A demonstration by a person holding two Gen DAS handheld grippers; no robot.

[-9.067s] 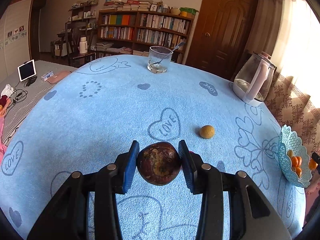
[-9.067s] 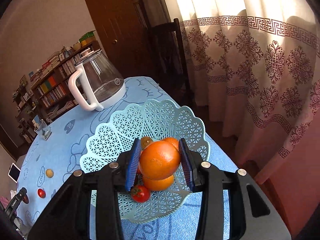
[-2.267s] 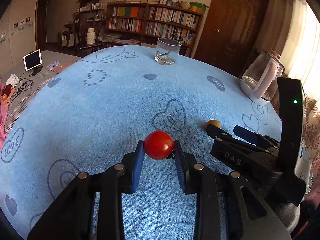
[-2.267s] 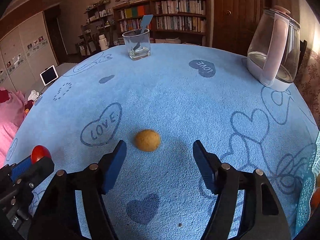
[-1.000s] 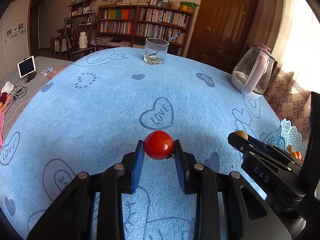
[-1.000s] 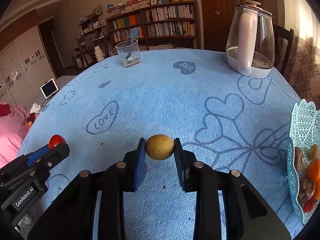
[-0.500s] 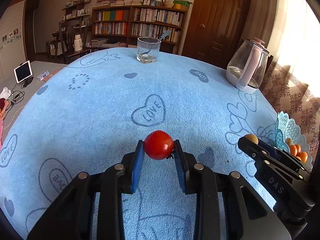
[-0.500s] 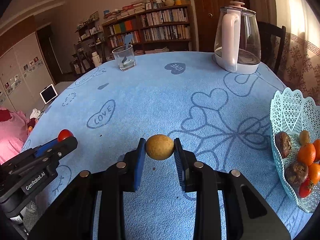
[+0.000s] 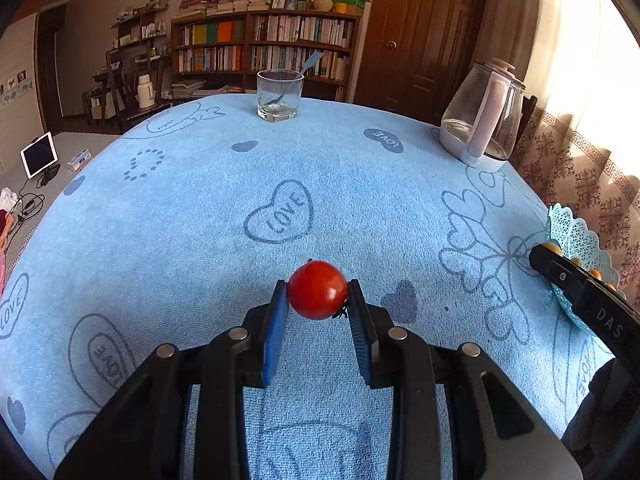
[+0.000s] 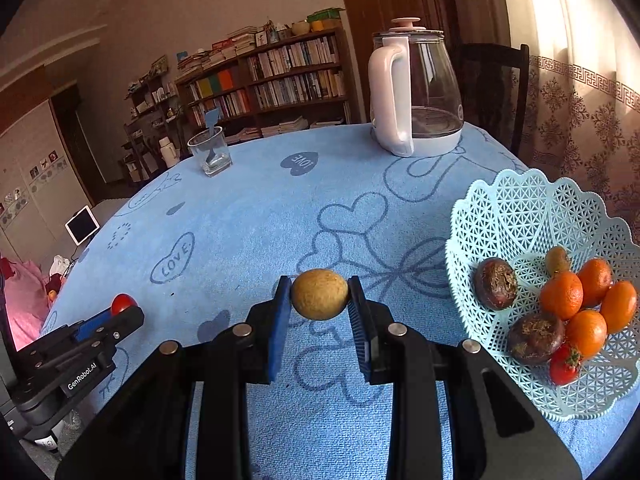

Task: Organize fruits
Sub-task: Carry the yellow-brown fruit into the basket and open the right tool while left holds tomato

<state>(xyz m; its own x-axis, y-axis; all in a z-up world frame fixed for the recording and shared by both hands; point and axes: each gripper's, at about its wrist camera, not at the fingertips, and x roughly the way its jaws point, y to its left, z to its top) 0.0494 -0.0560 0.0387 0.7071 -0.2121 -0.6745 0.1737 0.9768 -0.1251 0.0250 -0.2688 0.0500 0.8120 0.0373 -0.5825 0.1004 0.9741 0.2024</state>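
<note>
Right wrist view: small round yellow-brown fruit (image 10: pixel 319 294) is clamped between the blue pads of the right gripper (image 10: pixel 319 300), jaws nearly closed on it, fruit clear of the blue heart-print tablecloth (image 10: pixel 248 232). Pale turquoise lattice plastic basket (image 10: pixel 516 216) lies to the right of these fingers and slightly beyond the tips, already containing oranges (image 10: pixel 562 295), two dark purple-brown fruits (image 10: pixel 496 283) and a red tomato. Carried fruit is near-round, so long axis is not a factor.

Left wrist view: small round red tomato (image 9: pixel 318 290) is pinched between the pads of the left gripper (image 9: pixel 318 300), jaws likewise nearly closed. Basket sits well to the right of these fingers.

Judgement: right hand is nearer the basket; its fruit should go first, travelling rightward over the scalloped rim
</note>
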